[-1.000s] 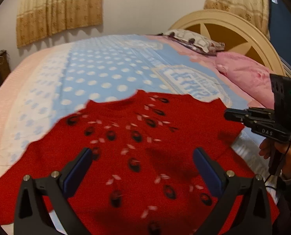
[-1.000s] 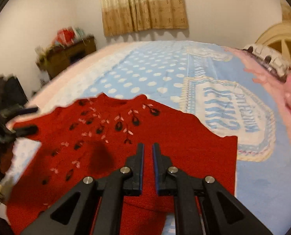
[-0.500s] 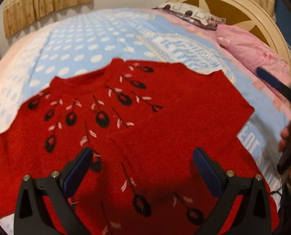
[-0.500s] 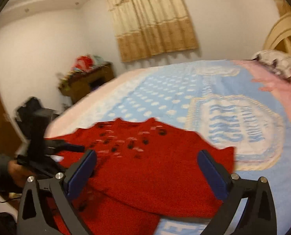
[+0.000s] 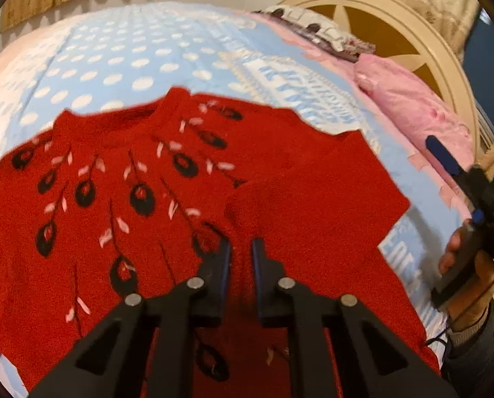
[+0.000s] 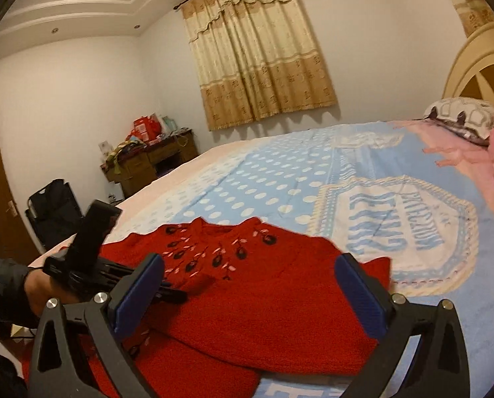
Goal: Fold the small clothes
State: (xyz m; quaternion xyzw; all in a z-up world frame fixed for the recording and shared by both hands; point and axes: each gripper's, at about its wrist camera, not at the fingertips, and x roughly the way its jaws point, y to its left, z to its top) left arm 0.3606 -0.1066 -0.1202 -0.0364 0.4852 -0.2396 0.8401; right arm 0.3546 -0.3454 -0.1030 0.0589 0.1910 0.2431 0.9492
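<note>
A small red sweater (image 5: 280, 205) with black and pink flower marks lies on the blue dotted bedspread (image 5: 140, 59); its right side is folded over the body. My left gripper (image 5: 241, 252) hovers over the sweater's middle with its jaws nearly closed and nothing between them. It also shows in the right wrist view (image 6: 167, 293). My right gripper (image 6: 247, 285) is open and empty, raised above the sweater (image 6: 263, 292). It shows at the right edge of the left wrist view (image 5: 446, 159).
The bed's cream headboard (image 5: 396, 26) and pink pillows (image 5: 413, 106) are at the right. A patterned pillow (image 6: 462, 116) lies by the headboard. A wooden cabinet with clutter (image 6: 150, 159) and a black chair (image 6: 52, 205) stand beside the bed.
My left gripper has closed from wide open and moved lower over the sweater. My right gripper opened after one second ago and rose, tilting up toward the room.
</note>
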